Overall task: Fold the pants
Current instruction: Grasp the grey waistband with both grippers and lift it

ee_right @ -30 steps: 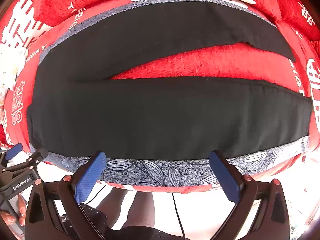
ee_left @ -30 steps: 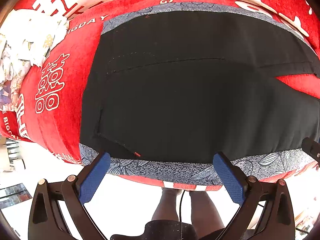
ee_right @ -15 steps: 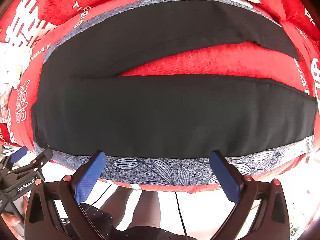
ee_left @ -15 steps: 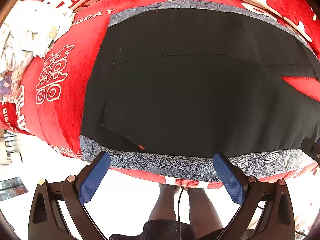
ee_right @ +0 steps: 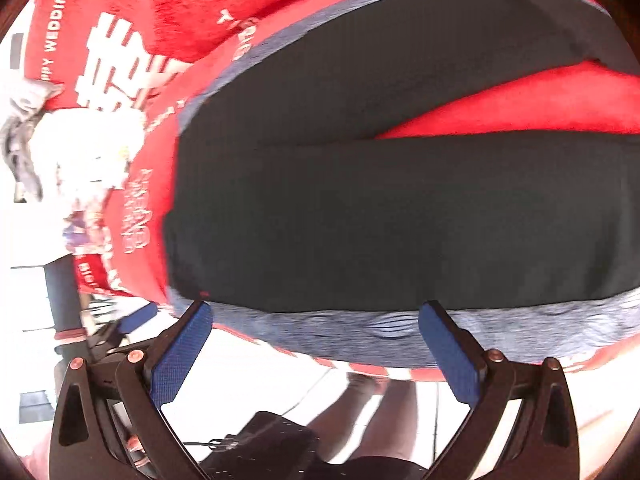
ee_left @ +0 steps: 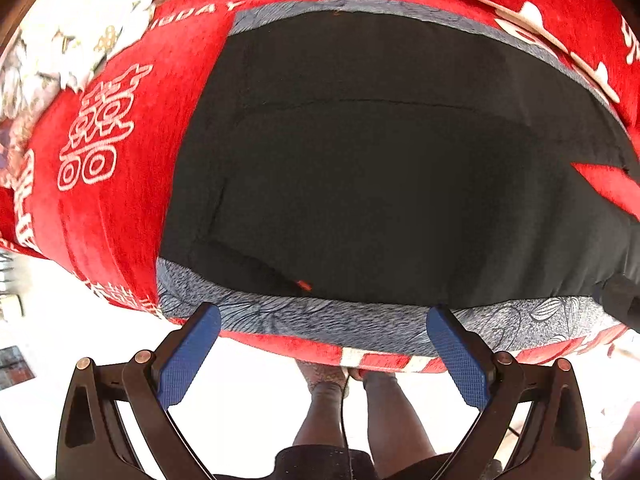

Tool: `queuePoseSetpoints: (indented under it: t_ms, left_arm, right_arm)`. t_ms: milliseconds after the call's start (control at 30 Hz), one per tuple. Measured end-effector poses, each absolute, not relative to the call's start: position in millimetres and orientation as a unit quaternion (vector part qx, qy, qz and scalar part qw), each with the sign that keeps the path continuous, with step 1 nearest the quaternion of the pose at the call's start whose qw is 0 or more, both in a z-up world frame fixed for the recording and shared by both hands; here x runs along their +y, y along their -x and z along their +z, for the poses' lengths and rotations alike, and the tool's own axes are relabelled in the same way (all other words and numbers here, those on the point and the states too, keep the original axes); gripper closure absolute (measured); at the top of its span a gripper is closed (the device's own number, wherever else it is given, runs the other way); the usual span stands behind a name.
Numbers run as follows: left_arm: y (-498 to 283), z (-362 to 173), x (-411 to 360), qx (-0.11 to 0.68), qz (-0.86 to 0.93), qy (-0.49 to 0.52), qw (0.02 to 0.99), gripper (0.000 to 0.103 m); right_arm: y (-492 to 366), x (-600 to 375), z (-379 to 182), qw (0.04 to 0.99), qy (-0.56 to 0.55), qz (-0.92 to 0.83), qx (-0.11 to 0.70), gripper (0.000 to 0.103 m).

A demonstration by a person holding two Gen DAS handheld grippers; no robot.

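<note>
Pants: a pair of black fabric pants [ee_left: 380, 184] lies spread flat on a grey leaf-patterned cloth [ee_left: 320, 320], which sits on top of a red plush blanket with white lettering [ee_left: 100, 160].
Waist end: in the left wrist view the waistband side faces left, with a small red tag [ee_left: 305, 285] at the near edge of the pants.
Legs: in the right wrist view the two legs [ee_right: 400, 220] run off to the right and part in a narrow V, with red blanket showing between them.
Grey cloth: its patterned border shows along the near edge and the far edge of the pants; the near border lies just past the tips of both tongs.
Left tongs: the left tongs [ee_left: 322, 344], black with blue textured pads [ee_left: 188, 354], are spread wide and hold nothing; they hover at the near edge of the surface, by the waist corner, apart from the fabric.
Right tongs: the right tongs [ee_right: 314, 342] are likewise spread wide and empty, at the near edge beside the same end of the pants; this view is motion-blurred.
Left side: a white patterned fabric heap [ee_left: 68, 40] rests on the blanket, well apart from the pants.
Person: bare legs [ee_left: 352, 412] stand on a pale floor below the edge.
</note>
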State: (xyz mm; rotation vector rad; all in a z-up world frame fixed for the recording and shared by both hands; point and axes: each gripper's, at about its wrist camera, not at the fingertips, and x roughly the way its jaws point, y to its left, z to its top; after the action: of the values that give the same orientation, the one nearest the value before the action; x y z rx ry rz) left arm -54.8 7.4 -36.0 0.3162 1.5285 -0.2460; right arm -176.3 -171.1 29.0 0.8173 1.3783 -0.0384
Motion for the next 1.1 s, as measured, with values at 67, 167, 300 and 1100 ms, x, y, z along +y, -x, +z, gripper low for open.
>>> queuePoseSetpoints:
  t_ms: [67, 167, 300, 1100]
  left_arm:
    - [50, -34, 20, 0.685, -0.115, -0.128, 0.707, 0.0]
    - [46, -31, 38, 0.681, -0.138, -0.109, 0.711, 0.0]
    - [41, -33, 70, 0.691, -0.193, -0.022, 0.696, 0.0]
    - [45, -91, 150, 0.719, -0.233, 0.18, 0.63, 0.0]
  right_arm:
    - [174, -160, 24, 0.69, -0.384, -0.002, 0.613, 0.0]
    - [176, -142, 12, 0.676, -0.419, 0.026, 0.605, 0.007]
    - [193, -116, -20, 0.631, -0.486, 0.062, 0.602, 0.029]
    - [186, -72, -83, 0.606, -0.642, 0.068, 0.465, 0.091]
